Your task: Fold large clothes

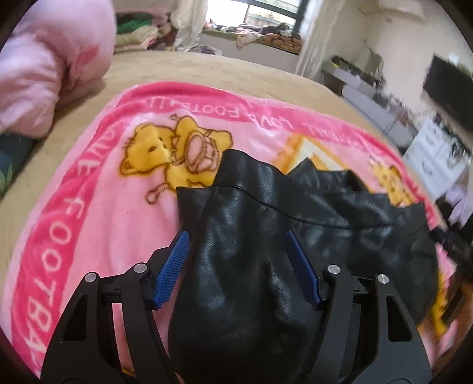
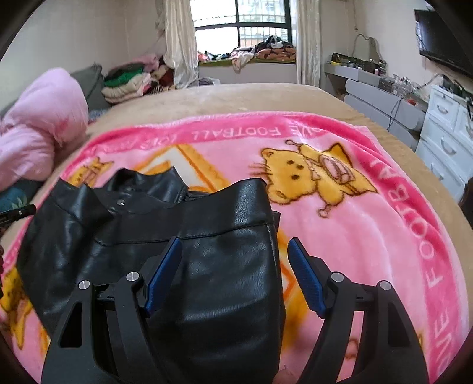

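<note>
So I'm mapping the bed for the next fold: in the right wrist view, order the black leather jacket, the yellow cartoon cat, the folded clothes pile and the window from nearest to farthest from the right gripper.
1. Black leather jacket: between the right gripper fingers, left of centre.
2. Yellow cartoon cat: ahead, slightly right, on the pink blanket.
3. Folded clothes pile: far left, past the bed.
4. Window: back wall, centre.

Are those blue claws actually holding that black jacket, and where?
Neither grips it. The left gripper and right gripper stand open astride the jacket, pads not pressing.
</note>
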Motion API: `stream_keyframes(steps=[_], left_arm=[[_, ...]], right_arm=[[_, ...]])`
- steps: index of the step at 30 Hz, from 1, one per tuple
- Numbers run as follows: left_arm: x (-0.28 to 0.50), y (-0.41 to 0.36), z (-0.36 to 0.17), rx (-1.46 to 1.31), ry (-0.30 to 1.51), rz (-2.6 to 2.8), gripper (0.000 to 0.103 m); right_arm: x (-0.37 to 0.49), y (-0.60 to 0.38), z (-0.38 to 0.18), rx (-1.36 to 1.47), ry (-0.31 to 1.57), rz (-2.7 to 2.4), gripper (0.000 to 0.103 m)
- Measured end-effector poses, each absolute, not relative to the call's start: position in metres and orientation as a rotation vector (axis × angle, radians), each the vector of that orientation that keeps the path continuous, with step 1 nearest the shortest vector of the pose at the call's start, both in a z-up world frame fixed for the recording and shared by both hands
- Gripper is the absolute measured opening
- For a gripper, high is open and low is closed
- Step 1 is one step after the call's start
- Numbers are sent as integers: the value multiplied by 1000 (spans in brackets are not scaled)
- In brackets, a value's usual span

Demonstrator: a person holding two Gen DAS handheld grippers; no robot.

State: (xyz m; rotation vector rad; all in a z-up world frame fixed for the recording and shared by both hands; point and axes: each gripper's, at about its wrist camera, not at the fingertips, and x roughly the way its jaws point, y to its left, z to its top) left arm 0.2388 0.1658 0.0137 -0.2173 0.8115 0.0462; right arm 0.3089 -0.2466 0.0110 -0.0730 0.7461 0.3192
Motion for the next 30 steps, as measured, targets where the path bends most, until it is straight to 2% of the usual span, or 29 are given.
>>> stream_keyframes(steps=[2,3,4,5,6,9,15,18,22,26,27,30], left_arm=[[241,159,9,-161,812,58,57],[242,158,7,-144,815,66,48],[242,156,5,-118,817,81,34],[243,156,4,-107,817,92,27],[243,156,3,-91,812,109,15],[240,161,11,-102,774,110,6],[231,183,55,-227,628,64,1],[238,188,66,-237,580,89,0],[249,200,68,-251,562,120,0],[256,202,53,-265,636,69,0],[255,202,51,-260,646,74,1],[262,206,34,-308,736,43,61]], right_arm=[[316,-240,4,-110,758,305,59],[318,-238,2,-121,761,300,53],[319,-237,0,-127,765,299,46],[320,-235,-3,-136,768,294,39],[320,-236,-5,-142,767,287,23],[316,-240,0,-119,735,285,11],[310,-268,49,88,607,331,8],[321,-267,62,101,581,319,8],[344,-258,51,106,615,308,8],[362,-250,22,58,695,234,8],[365,-251,14,65,722,223,8],[369,-253,-4,79,765,207,12]])
